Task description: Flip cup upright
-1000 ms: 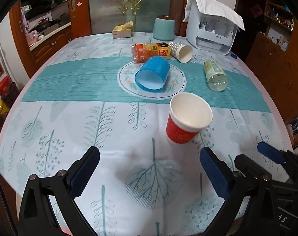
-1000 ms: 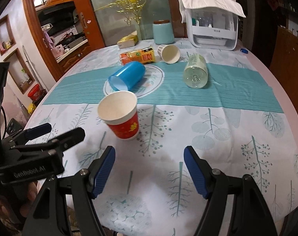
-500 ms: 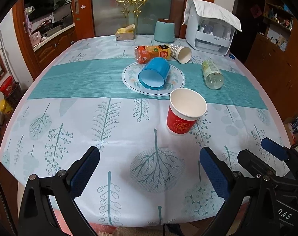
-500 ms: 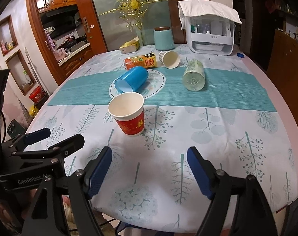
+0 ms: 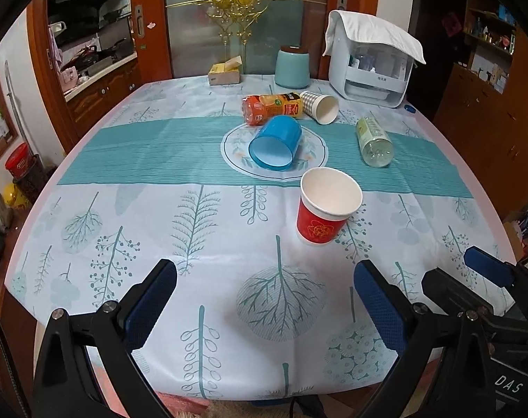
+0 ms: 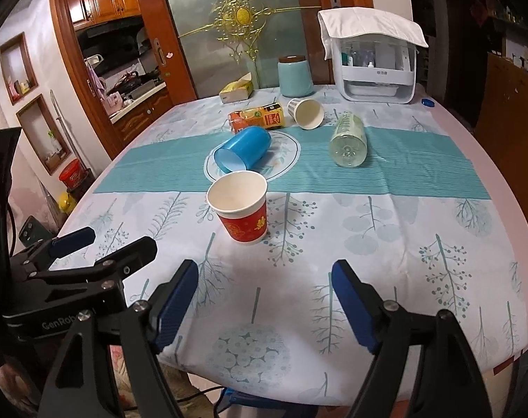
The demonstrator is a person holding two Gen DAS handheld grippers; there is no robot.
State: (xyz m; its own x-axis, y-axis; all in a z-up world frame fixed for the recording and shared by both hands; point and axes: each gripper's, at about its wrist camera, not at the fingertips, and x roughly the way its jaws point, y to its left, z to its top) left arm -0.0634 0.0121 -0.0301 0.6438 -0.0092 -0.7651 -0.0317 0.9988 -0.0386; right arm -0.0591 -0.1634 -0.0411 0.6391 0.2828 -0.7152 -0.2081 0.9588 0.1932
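A red paper cup [image 5: 325,209] stands upright on the tablecloth, mouth up and empty; it also shows in the right wrist view [image 6: 241,205]. My left gripper [image 5: 264,299] is open and empty, near the table's front edge, well short of the cup. My right gripper [image 6: 264,306] is open and empty, also back from the cup. A blue plastic cup [image 5: 274,142] lies on its side on a round mat. A checked paper cup [image 5: 319,106] lies on its side further back.
An orange juice bottle [image 5: 272,108] and a clear green bottle [image 5: 373,136] lie on their sides. A teal canister [image 5: 292,71], a tissue box [image 5: 225,73] and a white cloth-covered appliance [image 5: 372,66] stand at the back. The table edge [image 5: 299,399] is close below my grippers.
Both grippers have pulled back and away from the upright red cup, toward the table's front edge. They stay open. The cup has not moved.
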